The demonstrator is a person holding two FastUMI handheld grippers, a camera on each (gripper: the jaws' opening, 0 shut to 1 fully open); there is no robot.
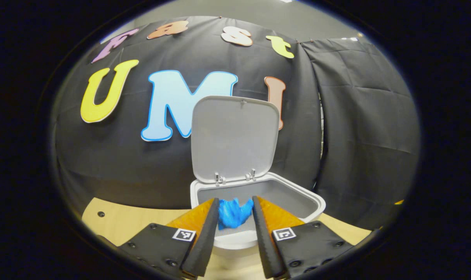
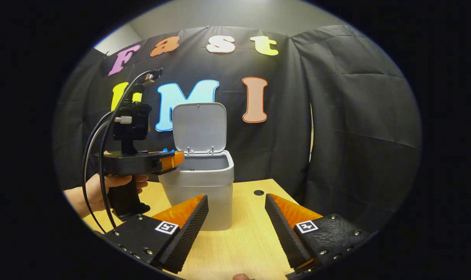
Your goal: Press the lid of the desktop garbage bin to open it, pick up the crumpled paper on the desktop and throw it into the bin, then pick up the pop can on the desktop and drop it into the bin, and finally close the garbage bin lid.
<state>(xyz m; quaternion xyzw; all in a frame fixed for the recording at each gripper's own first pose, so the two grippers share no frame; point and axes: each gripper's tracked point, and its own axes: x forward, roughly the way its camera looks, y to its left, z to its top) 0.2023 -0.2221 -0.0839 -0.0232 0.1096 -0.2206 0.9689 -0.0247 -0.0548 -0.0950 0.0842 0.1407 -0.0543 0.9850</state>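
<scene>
The grey desktop bin (image 1: 297, 198) stands with its lid (image 1: 235, 136) swung upright against the back wall. My left gripper (image 1: 235, 203) is shut on the blue crumpled paper (image 1: 235, 214), which hangs just over the bin's front rim above the opening. In the right gripper view the bin (image 2: 204, 182) and its raised lid (image 2: 199, 126) stand at the table's rear, and the left gripper (image 2: 173, 160) reaches over the bin's left rim, held by a hand (image 2: 103, 190). My right gripper (image 2: 235, 198) hovers open over the table in front of the bin, nothing between its fingers.
The wooden table (image 2: 243, 233) runs from the bin toward me and has a small dark hole (image 2: 258, 192) right of the bin. Black cables (image 2: 99, 155) loop from the left gripper's body. Black cloth walls close the back and right.
</scene>
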